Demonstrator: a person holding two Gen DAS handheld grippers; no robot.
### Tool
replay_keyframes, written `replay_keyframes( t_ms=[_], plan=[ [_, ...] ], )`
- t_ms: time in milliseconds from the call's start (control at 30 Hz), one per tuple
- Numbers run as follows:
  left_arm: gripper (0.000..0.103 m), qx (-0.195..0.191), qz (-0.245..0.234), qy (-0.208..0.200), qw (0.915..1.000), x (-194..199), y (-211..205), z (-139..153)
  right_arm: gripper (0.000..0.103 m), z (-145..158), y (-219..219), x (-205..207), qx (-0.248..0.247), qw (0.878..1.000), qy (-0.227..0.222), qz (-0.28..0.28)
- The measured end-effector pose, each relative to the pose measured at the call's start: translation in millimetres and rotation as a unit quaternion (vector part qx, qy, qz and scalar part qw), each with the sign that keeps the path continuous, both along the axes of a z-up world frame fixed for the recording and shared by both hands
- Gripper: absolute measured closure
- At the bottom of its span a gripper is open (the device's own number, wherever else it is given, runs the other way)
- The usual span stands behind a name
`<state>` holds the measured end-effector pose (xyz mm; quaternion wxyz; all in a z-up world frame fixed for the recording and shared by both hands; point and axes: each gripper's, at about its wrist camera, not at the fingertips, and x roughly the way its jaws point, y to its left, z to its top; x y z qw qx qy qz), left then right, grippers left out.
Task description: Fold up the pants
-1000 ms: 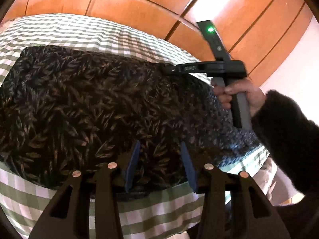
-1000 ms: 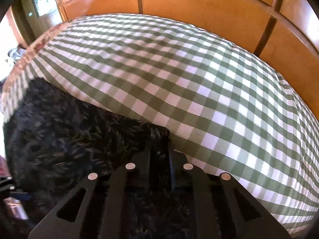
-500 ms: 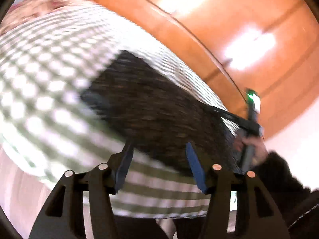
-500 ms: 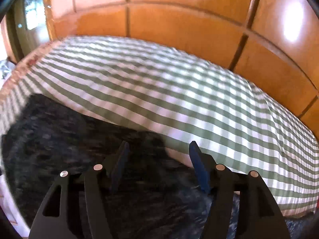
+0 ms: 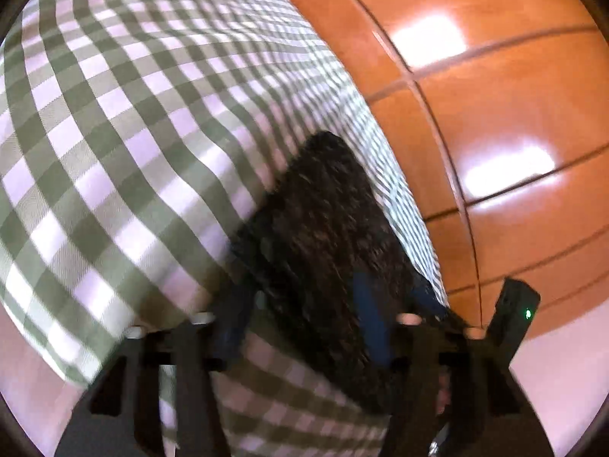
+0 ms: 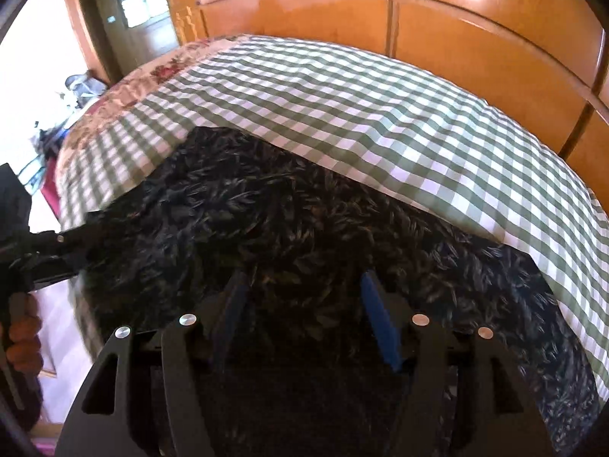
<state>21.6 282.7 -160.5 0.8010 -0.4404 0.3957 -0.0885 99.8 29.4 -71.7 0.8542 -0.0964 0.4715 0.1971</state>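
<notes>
1. I am working over a bed whose green-and-white checked cover [image 6: 380, 114] is spreading out below a wooden panelled wall [image 6: 456, 38].
2. The pants [image 6: 266, 221] — dark fabric with a pale leaf-like print — are lying flat on the checked cover, along the near side of the bed, folded into a broad dark slab.
3. My right hand-held gripper [image 6: 304, 304] is hovering just above the pants with its jaws standing apart; the blue pads [image 6: 378, 320] are pressing on nothing, and I am seeing printed fabric in the gap between them.
4. My left hand-held gripper [image 5: 300, 320] has just been closing its jaws. In the left wrist view the picture is blurred, yet a gap is showing between the blue pads [image 5: 371, 316], with the end of the pants [image 5: 327, 228] and some checked cover [image 5: 114, 133] lying below it — I am not seeing the pads pinching cloth.
5. In the right wrist view my left hand [image 6: 23, 339] is showing at the left edge, wrapped around the handle, and that gripper's tips are reaching to the left end of the pants.
6. A floral quilt [image 6: 125, 87] is lying at the far left end of the bed.
</notes>
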Motion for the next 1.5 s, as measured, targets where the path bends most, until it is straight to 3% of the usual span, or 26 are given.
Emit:
replay_keyframes(
  t_ms=[67,133,233,300,333,400,433,533,633,733,867,1033,1200,1333,1500],
  plan=[
    [0.090,0.009,0.013,-0.007,0.9999,5.8,3.8,-0.1,0.042,-7.0,-1.5,10.7,-0.003,1.000,0.007,-0.020],
    [0.092,0.024,0.019,-0.028,0.9991,1.7,2.2,9.8,0.042,-15.1,-5.5,20.3,0.006,0.999,0.020,-0.041],
    [0.092,0.081,0.016,-0.057,0.9950,-8.8,-8.3,33.8,0.040,-22.4,-3.9,22.9,0.010,0.999,0.016,-0.047],
    [0.092,0.159,0.003,-0.028,0.9869,-6.4,-19.1,33.6,0.038,-27.3,2.7,20.4,-0.009,0.999,-0.002,-0.041],
    [0.092,0.178,-0.004,-0.007,0.9839,-1.7,-21.5,25.7,0.038,-28.0,3.3,20.9,-0.013,0.999,-0.005,-0.039],
    [0.087,0.193,-0.006,0.019,0.9809,5.5,-24.6,14.5,0.037,-28.7,2.1,22.2,-0.010,0.999,-0.007,-0.038],
    [0.085,0.219,-0.005,0.018,0.9756,5.8,-29.1,19.5,0.037,-28.6,1.2,22.3,-0.007,0.999,-0.007,-0.038],
    [0.068,0.260,0.018,0.021,0.9653,2.5,-31.5,33.2,0.037,-26.0,-0.1,22.3,-0.003,0.999,-0.007,-0.040],
    [0.066,0.294,0.048,-0.004,0.9545,-3.3,-26.7,58.6,0.037,-20.2,-5.0,18.9,0.012,0.999,-0.002,-0.050],
    [0.065,0.327,0.033,-0.034,0.9440,-2.1,-33.5,77.6,0.037,-10.9,-15.4,9.9,0.029,0.997,-0.002,-0.067],
    [0.064,0.350,-0.022,-0.044,0.9353,17.9,-58.3,83.2,0.037,-2.2,-34.9,-14.1,0.047,0.996,-0.001,-0.079],
    [0.063,0.374,-0.082,-0.033,0.9233,70.2,-96.2,77.1,0.033,1.4,-66.8,-48.6,0.029,0.994,-0.015,-0.100],
    [0.063,0.400,-0.124,-0.019,0.9081,98.8,-131.0,64.4,0.033,1.4,-108.8,-69.9,0.008,0.989,-0.034,-0.143],
    [0.063,0.416,-0.135,-0.010,0.8994,109.6,-147.0,54.5,0.033,-5.6,-133.1,-75.7,-0.002,0.984,-0.041,-0.173],
    [0.063,0.420,-0.136,-0.007,0.8974,118.1,-149.9,49.3,0.027,-15.9,-138.4,-77.3,0.001,0.984,-0.046,-0.173]
  ],
)
